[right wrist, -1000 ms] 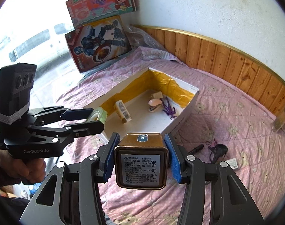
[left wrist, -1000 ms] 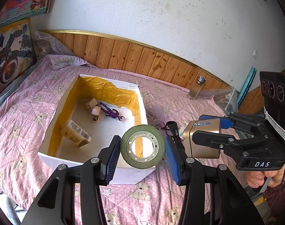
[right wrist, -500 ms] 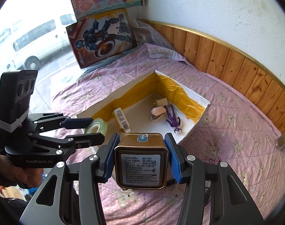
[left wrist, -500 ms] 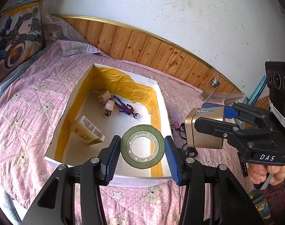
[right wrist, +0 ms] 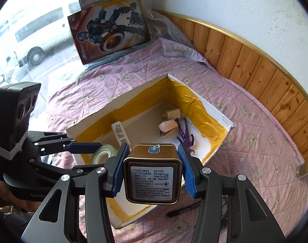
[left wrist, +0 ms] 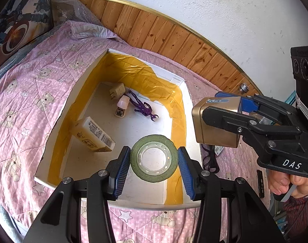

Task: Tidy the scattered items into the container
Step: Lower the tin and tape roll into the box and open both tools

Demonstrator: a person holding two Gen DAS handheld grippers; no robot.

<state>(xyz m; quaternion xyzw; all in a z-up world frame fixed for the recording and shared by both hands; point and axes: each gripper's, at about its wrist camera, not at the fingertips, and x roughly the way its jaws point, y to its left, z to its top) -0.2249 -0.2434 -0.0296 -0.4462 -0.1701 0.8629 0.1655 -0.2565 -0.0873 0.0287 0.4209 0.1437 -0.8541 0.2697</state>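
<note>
While both tools hang over the bed, each has something pinched between its blue pads. The left gripper (left wrist: 154, 159) is clamped on a roll of tape (left wrist: 154, 158), a dull green ring with a clear plastic core dotted by small holes around its inner rim; it is held on edge, its open centre facing the camera, above the near end of the box (left wrist: 58, 117). From the right wrist view the same roll (right wrist: 104, 152) shows pale and glossy between the left tool's fingers.

The right gripper (right wrist: 152, 172) is closed on a gold tin (right wrist: 152, 174), square with rounded corners, a white printed label with black text on the face toward the camera and a small blue sticker on top. In the left wrist view the tin (left wrist: 214, 125) hangs just past the box's right wall.

The box is white, shallow and open-topped, its inner walls lined with wrinkled yellow tape, and it sits on a pink quilt (left wrist: 32, 93) printed with bears and stars. Inside lie a cream carton with a barcode (left wrist: 94, 134), leaning against the left wall, a beige plug adapter (left wrist: 117, 90), a small pink stapler (left wrist: 121, 106) and a purple toy figure (left wrist: 142, 109). A black pen (right wrist: 183, 209) lies on the quilt outside the box.
</note>
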